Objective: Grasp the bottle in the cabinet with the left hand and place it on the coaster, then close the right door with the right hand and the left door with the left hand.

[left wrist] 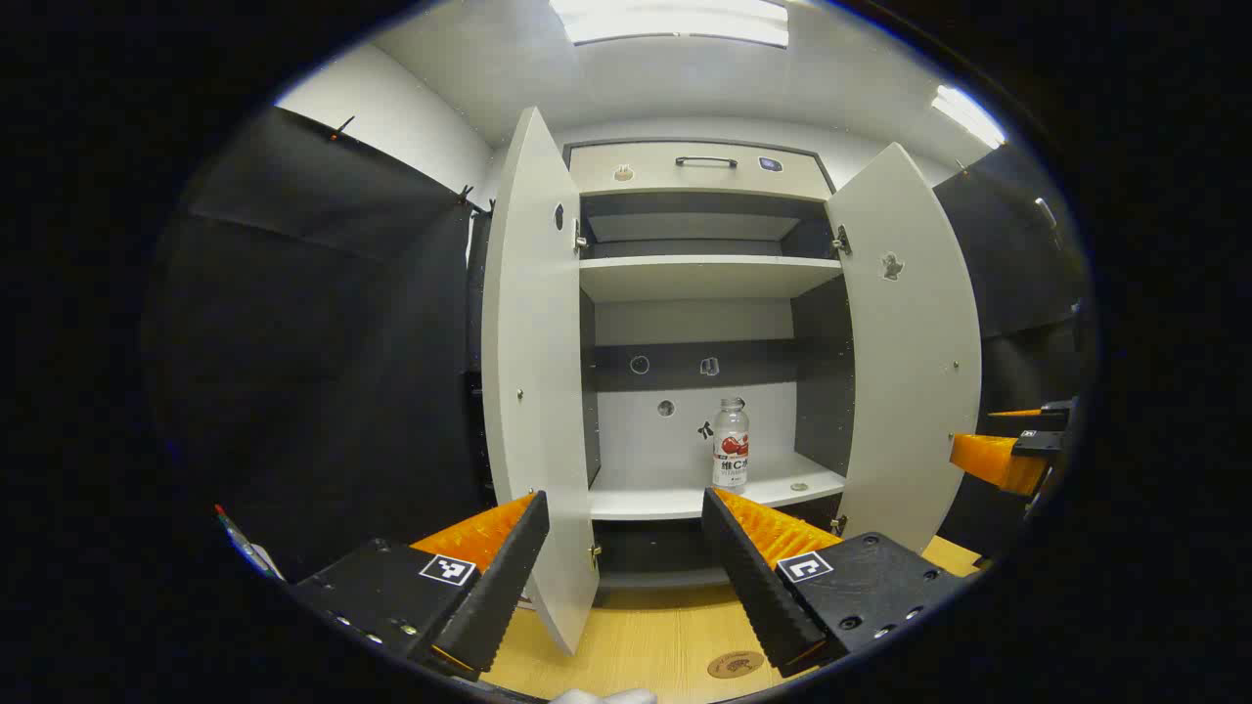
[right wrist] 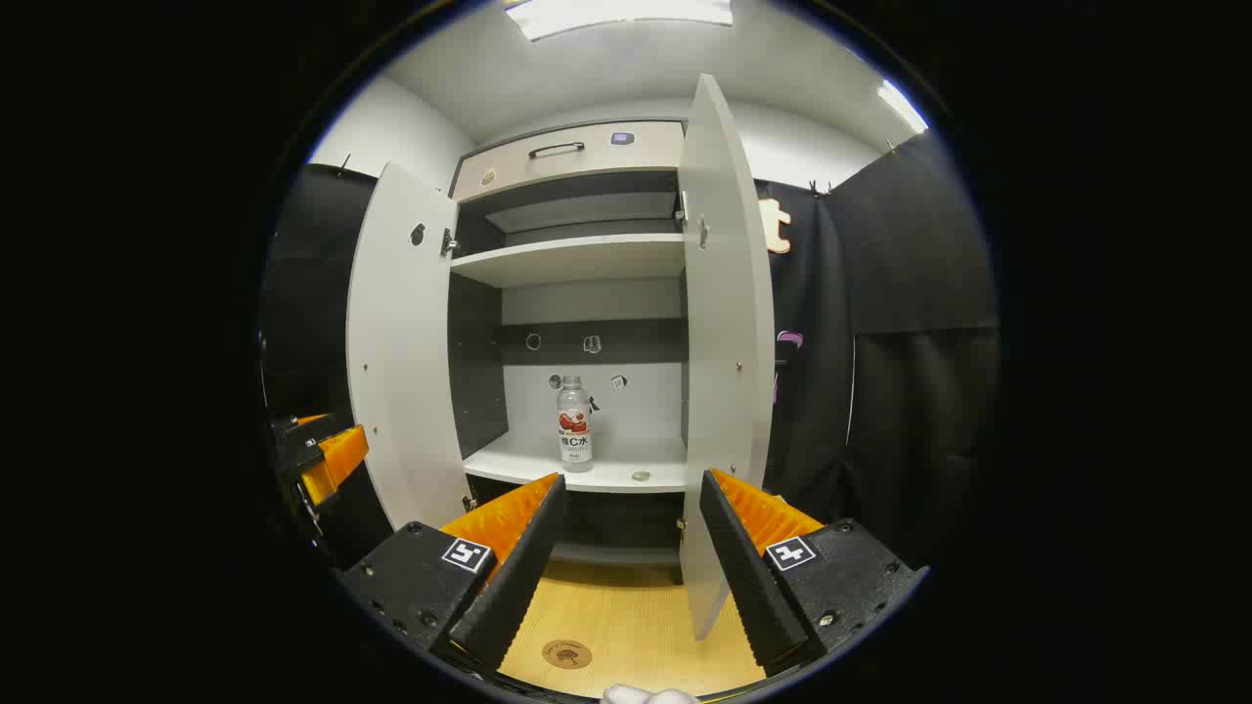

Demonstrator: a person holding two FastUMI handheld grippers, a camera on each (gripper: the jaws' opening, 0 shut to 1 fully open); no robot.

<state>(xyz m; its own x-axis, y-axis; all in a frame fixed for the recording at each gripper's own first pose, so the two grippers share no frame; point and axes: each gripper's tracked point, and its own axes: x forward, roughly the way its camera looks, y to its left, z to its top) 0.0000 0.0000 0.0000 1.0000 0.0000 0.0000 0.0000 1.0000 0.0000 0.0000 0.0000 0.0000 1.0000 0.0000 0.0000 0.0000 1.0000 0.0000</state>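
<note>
In the left gripper view, the left hand-held gripper has its jaws spread wide with nothing between them, and is held well back from the tall pale-grey cabinet, whose two flat grey doors both stand open. The clear plastic bottle with a white cap and a red-and-white label stands upright on the white lower shelf, towards the right of the compartment and well apart from the fingers. The round brown coaster lies on the light wooden surface below the cabinet, near the camera. The right hand-held gripper shows at the right edge, past the right door. In the right gripper view, that right hand-held gripper is likewise wide open and empty, with the bottle upright on the shelf ahead and the coaster on the surface in front. The left door stands open at the left and the right door is seen almost edge-on. The bottle looks like thin, smooth plastic, light to moderate in weight depending on its fill, which I cannot tell, and likely to dent or slip under a hard squeeze. The labelled mid-body seems the best place to take hold, level and square, leaving the narrow neck free.
</note>
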